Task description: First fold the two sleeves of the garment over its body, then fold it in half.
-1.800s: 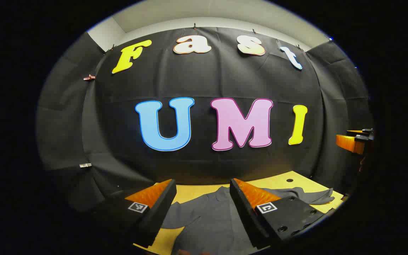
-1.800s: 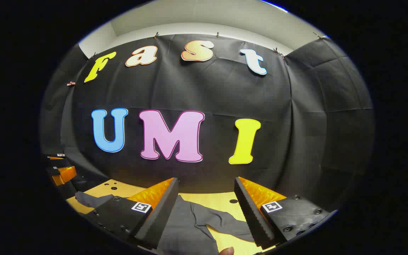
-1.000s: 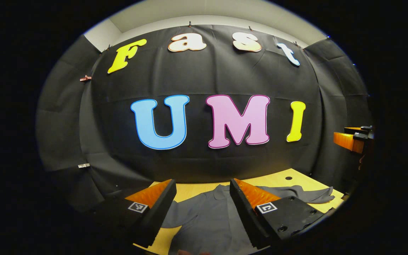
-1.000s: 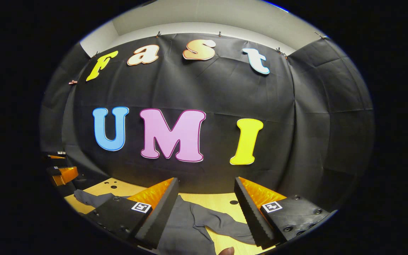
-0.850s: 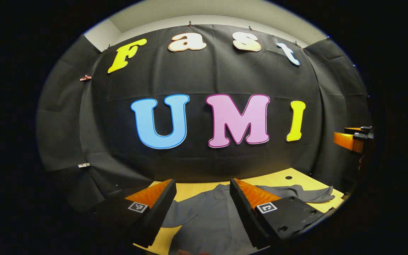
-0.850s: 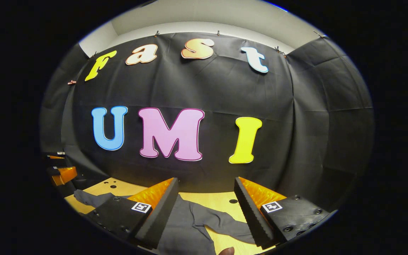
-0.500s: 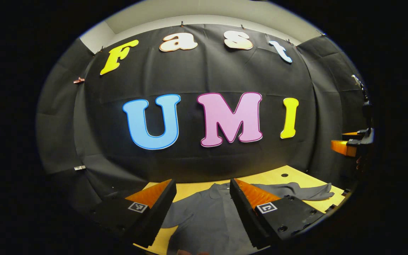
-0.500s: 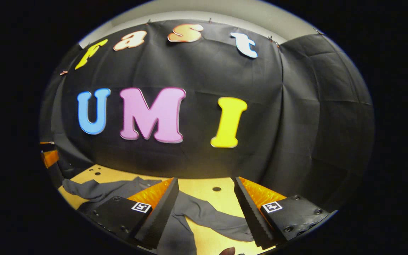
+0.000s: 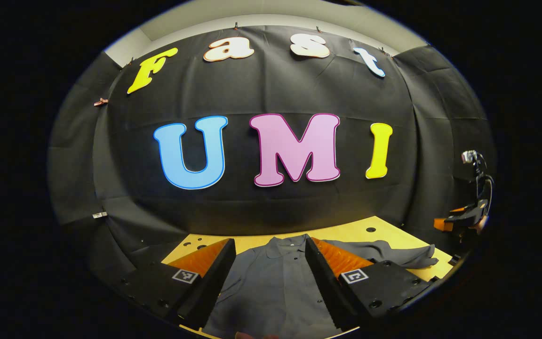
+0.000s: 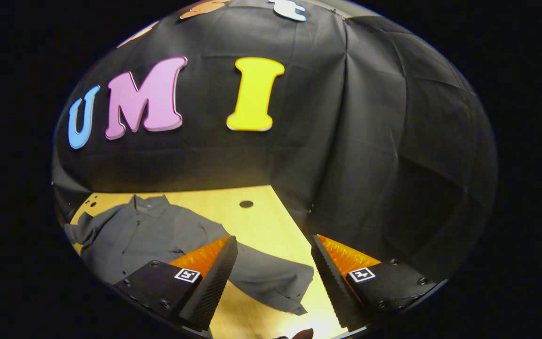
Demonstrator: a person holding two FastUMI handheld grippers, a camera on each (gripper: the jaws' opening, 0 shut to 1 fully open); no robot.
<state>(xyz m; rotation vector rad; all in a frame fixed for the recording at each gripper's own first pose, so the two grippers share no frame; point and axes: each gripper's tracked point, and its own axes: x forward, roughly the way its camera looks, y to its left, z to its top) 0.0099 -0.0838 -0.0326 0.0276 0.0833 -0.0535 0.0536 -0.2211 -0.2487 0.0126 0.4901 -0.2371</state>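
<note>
A dark grey collared shirt point(image 9: 271, 282) lies flat on the wooden table point(image 9: 355, 230), collar point(image 9: 290, 245) toward the far wall. My left gripper point(image 9: 267, 242) hovers open over the shirt's body with nothing between its fingers. The shirt's right sleeve point(image 9: 388, 256) stretches out sideways toward my right gripper point(image 9: 459, 219), which is small at the far right. In the right gripper view, that sleeve point(image 10: 271, 280) lies across the table point(image 10: 257, 219), its cuff point(image 10: 299, 294) between the fingers. My right gripper point(image 10: 273, 239) is open above it, holding nothing. The shirt body point(image 10: 130, 235) lies to the left.
The black cloth wall closes the table's far side and its right side. Small round holes point(image 10: 246, 204) mark the tabletop near the back. Bare wood lies around the right sleeve. A fingertip point(image 10: 301, 334) shows at the bottom edge of the right gripper view.
The right gripper has tipped down and swung right, over the outstretched sleeve. The left gripper has tipped down slightly, bringing more of the shirt into view. Both stay open.
</note>
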